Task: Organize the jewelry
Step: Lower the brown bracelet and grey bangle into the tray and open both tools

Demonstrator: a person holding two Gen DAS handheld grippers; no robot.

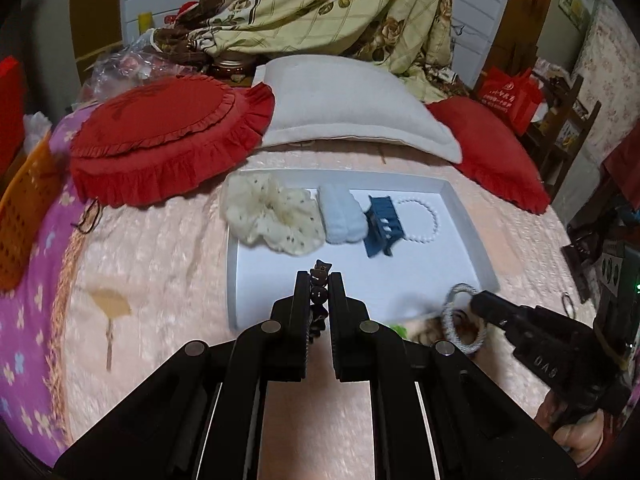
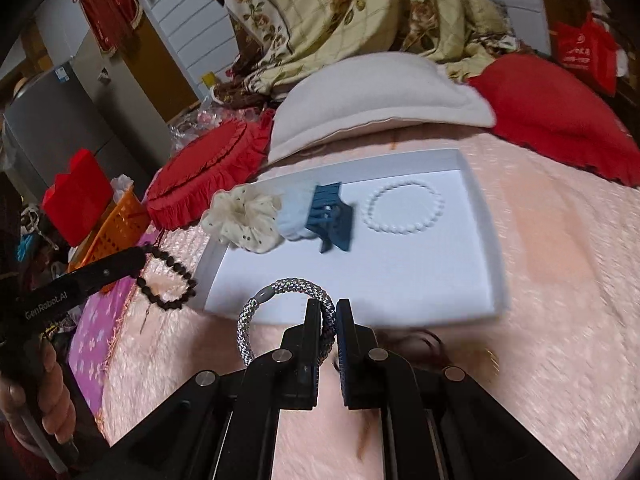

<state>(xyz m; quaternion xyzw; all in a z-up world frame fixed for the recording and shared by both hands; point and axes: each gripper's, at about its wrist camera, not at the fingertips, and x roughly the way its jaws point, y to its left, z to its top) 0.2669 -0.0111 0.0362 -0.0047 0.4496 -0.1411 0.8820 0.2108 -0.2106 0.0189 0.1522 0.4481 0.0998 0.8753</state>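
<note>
A white tray (image 1: 460, 216) lies on the pink bedspread and holds a cream scrunchie (image 1: 272, 216), a pale blue scrunchie (image 1: 342, 216), a blue claw clip (image 1: 382, 226) and a white bead bracelet (image 1: 424, 220). My left gripper (image 1: 319, 280) is shut on a dark bead bracelet (image 1: 320, 276) over the tray's near edge; the bracelet hangs as a loop in the right wrist view (image 2: 168, 276). My right gripper (image 2: 329, 306) is shut on a silver braided bangle (image 2: 280, 292) just before the tray (image 2: 476, 208); the bangle shows in the left wrist view (image 1: 464, 320).
Two red frilled cushions (image 1: 160, 136) (image 1: 492, 148) and a white pillow (image 1: 352, 104) lie behind the tray. An orange basket (image 1: 24, 208) stands at the bed's left edge. A floral quilt (image 1: 320, 4) is heaped at the back. More small items (image 1: 424, 328) lie below the tray's near right corner.
</note>
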